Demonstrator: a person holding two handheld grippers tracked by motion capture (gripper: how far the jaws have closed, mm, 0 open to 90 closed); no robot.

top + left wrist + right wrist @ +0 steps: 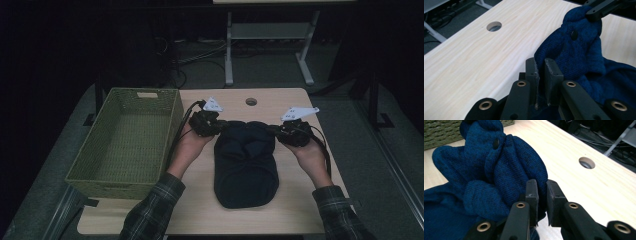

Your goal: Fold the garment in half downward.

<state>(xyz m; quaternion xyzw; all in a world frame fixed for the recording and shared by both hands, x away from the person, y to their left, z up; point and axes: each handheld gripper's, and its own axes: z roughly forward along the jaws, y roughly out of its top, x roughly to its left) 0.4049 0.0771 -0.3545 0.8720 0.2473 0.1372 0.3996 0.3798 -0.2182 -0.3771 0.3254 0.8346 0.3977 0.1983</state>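
With each gripper, left (216,125) and right (279,131), clamped on the blue knit garment's (246,165) far corners, the fold is judged unfinished, the basket (125,142) at the left empty.

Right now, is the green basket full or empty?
Empty. The high view shows the basket with a bare woven bottom; the blue knit garment lies on the table beside it.

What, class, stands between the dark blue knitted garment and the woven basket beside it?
Nothing visible. Both grippers, left gripper and right gripper, already pinch the blue garment, and only bare table separates it from the open-topped basket to its left.
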